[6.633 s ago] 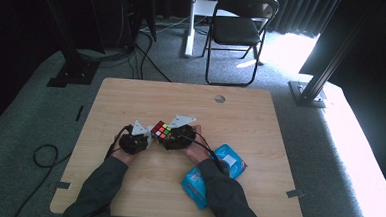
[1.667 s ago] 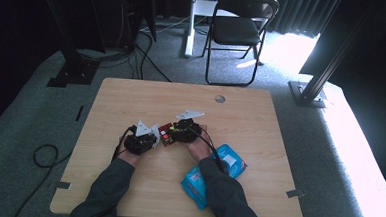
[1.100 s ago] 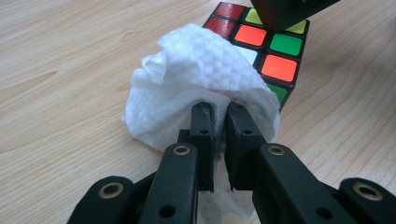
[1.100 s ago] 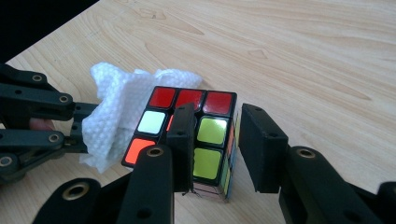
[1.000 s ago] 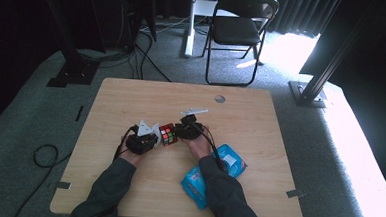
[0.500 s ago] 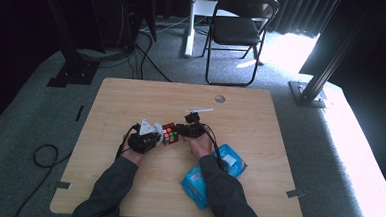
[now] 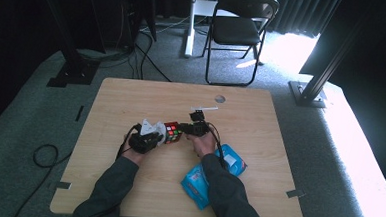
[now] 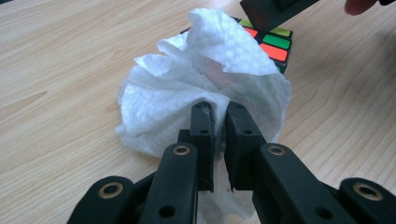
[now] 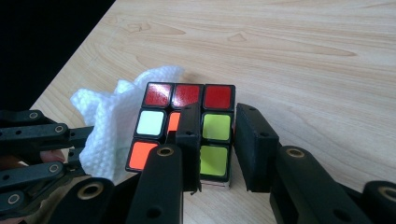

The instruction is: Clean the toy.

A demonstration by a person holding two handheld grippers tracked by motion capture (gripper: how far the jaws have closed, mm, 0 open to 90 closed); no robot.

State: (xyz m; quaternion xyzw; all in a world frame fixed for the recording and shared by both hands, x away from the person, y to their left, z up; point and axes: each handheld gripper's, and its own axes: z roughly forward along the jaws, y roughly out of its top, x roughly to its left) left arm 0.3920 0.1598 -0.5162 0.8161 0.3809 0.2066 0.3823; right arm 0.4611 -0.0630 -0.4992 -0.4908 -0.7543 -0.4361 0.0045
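Nearest the person, a blue wet-wipe pack (image 7: 212,175) lies on the tabletop (image 7: 121,100) under the right forearm, apart from the work. Just ahead of the hands, the left gripper (image 8: 218,112) has its fingers (image 8: 201,126) clenched on a crumpled white wipe (image 8: 187,93), which is pressed against the side of the Rubik's cube (image 9: 187,130). The right gripper (image 9: 217,135) straddles one column of the cube, its fingers grasping the right-hand layer as far as can be judged.

Over the last seconds the right gripper has rolled, its grey plate tipping up, and the cube has shifted slightly rightward. This suggests the cube is being turned to offer a fresh face to the wipe, so the cleaning looks to be mid-course.

Beyond the cube, the tabletop carries a round grommet (image 7: 220,98); a folding chair (image 7: 238,25) stands farther off. Nothing obstructs the hands.
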